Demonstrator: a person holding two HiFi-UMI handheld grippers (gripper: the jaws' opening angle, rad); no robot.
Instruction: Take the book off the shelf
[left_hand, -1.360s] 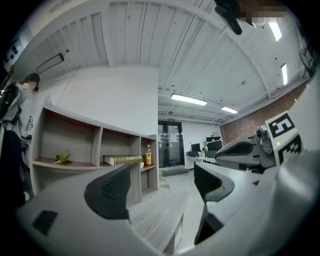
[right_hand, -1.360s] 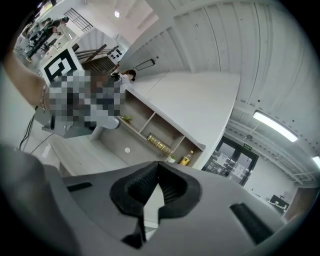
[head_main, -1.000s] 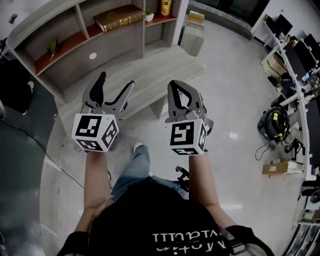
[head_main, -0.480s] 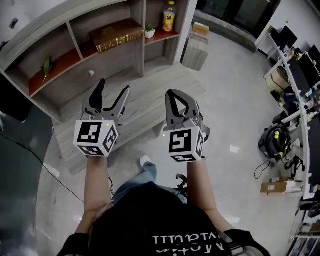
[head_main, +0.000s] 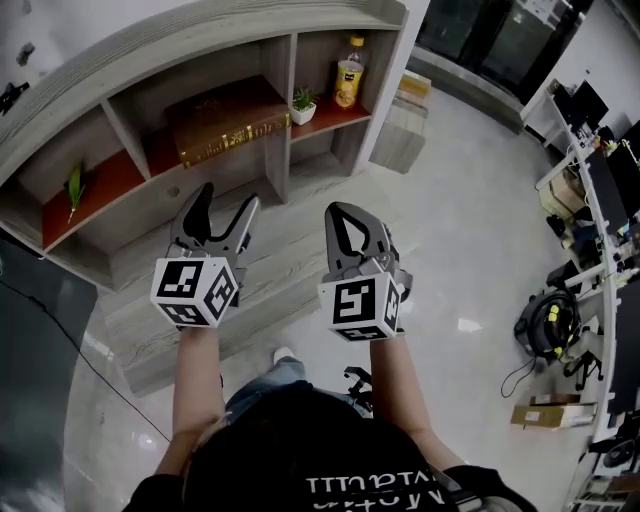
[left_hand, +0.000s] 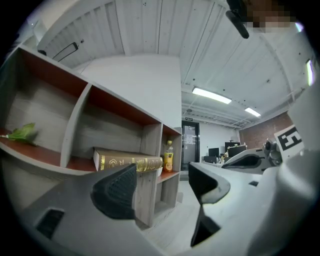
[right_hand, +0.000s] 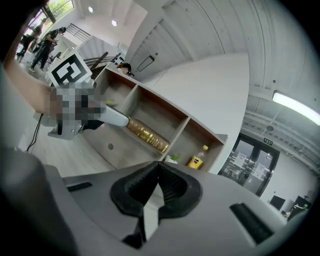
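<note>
A thick brown book (head_main: 225, 125) with gold print lies flat on the red board of the grey shelf unit (head_main: 190, 40), in its middle compartment. In the left gripper view the book (left_hand: 127, 161) shows just beyond the left pad. My left gripper (head_main: 226, 199) is open and empty, held in front of and below the book, well short of it. My right gripper (head_main: 340, 212) hangs beside it with its jaws shut on nothing; its view shows the pads (right_hand: 157, 187) pressed together and the book (right_hand: 147, 134) ahead.
A small potted plant (head_main: 303, 103) and a yellow bottle (head_main: 349, 75) stand in the compartment right of the book. A green leaf (head_main: 75, 185) lies in the left one. The shelf's low grey platform (head_main: 250, 260) juts out below the grippers. Desks and gear (head_main: 545, 330) stand far right.
The person has stepped closer to the shelf. Both grippers have moved forward with them, and the book now sits nearer the left gripper's tips. The right gripper has stayed shut.
</note>
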